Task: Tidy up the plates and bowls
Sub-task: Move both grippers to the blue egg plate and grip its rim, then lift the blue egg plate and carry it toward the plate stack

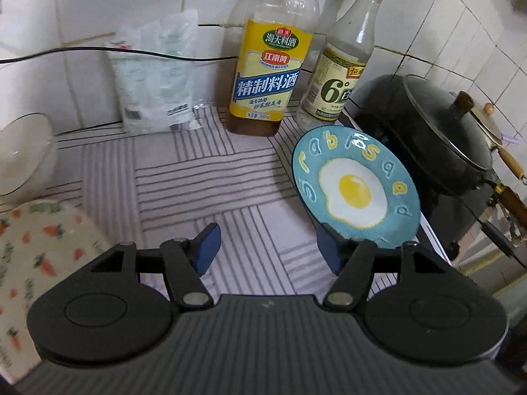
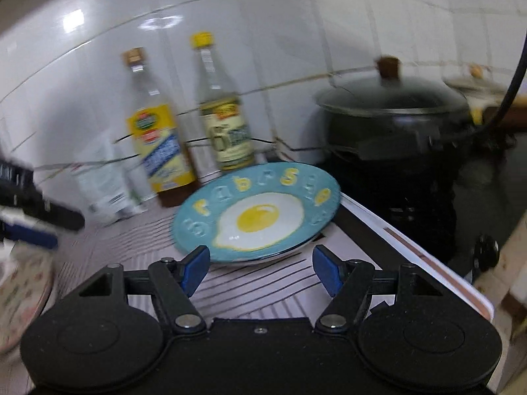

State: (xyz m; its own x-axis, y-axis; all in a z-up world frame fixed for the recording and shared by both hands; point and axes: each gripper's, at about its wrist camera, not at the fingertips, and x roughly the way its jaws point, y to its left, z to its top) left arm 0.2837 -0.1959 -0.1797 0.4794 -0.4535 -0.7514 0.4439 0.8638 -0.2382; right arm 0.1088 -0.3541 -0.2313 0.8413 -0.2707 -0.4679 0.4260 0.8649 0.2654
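Glass bowl (image 1: 23,154), nothing inside

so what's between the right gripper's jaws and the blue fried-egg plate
Nothing: only bare striped mat lies between the open right gripper and the blue fried-egg plate, as the right wrist view shows.

Plates, two: one blue fried-egg plate (image 1: 355,191) at 3 o'clock; one carrot-print plate (image 1: 42,263) at 8 o'clock.
Bowls, one: clear glass bowl (image 1: 23,154) at 9 o'clock.
Bottles, two: cooking wine bottle (image 1: 268,75) at 12 o'clock; yellow-capped vinegar bottle (image 1: 342,65) at 1 o'clock.
Plastic packets (image 1: 154,75), one, at 11 o'clock.
Lidded black woks (image 1: 438,131), one, at 2 o'clock.
Grippers, two.
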